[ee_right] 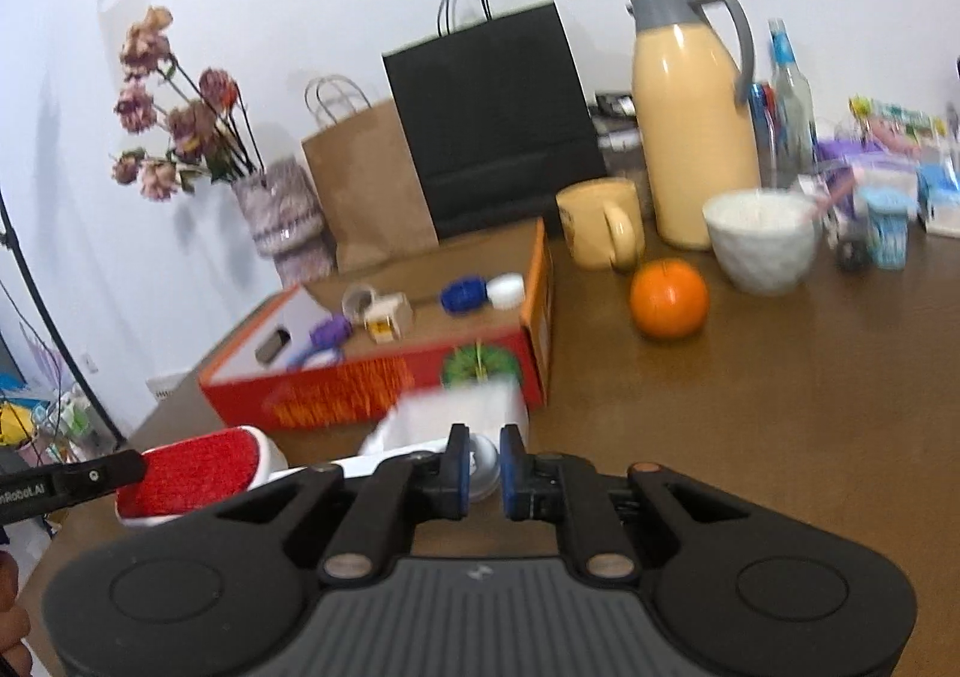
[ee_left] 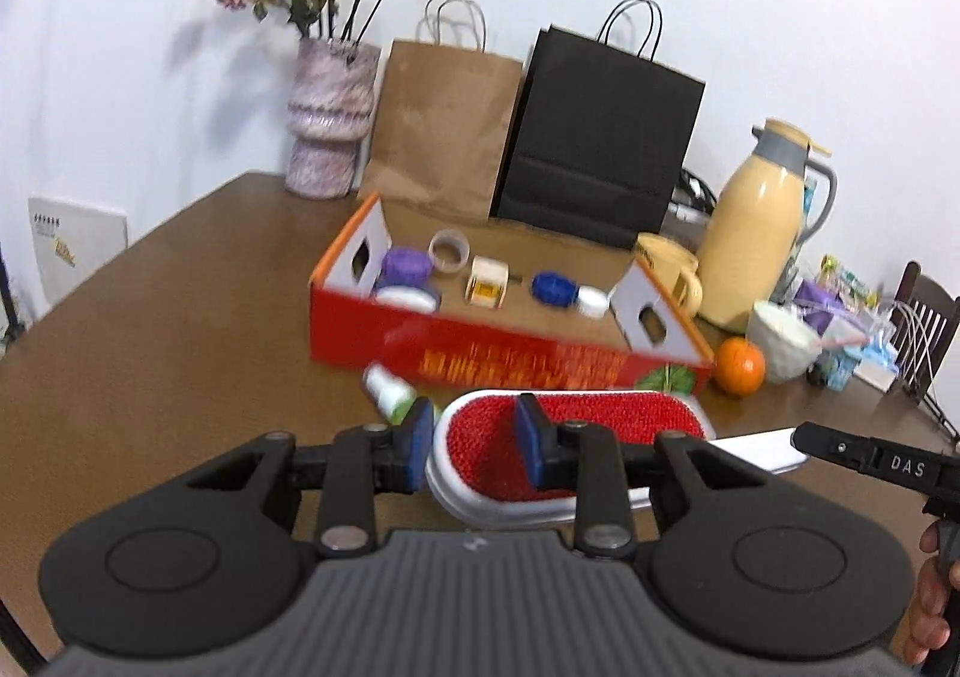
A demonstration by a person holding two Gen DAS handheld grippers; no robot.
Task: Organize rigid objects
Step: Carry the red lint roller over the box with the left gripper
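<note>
A lint brush with a red pad (ee_left: pixel 606 413) and white body hangs just above the brown table, in front of the box. My left gripper (ee_left: pixel 477 446) is shut across its red head. The right gripper (ee_right: pixel 483 467) is shut on the end of its white handle (ee_right: pixel 480 458); the red head (ee_right: pixel 192 470) shows at the left of the right wrist view. The red cardboard box (ee_left: pixel 510 359) (ee_right: pixel 360 389) lies open behind and holds a purple jar (ee_left: pixel 408 266), a tape roll (ee_left: pixel 450 251), a small white carton (ee_left: pixel 487 284) and a blue bottle (ee_left: pixel 555 288).
A small white bottle (ee_left: pixel 390 392) lies before the box. An orange (ee_right: pixel 668 299), yellow mug (ee_right: pixel 600 224), white bowl (ee_right: pixel 761 242) and cream thermos (ee_right: pixel 690 119) stand right of the box. Paper bags (ee_left: pixel 600 137) and a vase of dried flowers (ee_left: pixel 330 119) stand behind.
</note>
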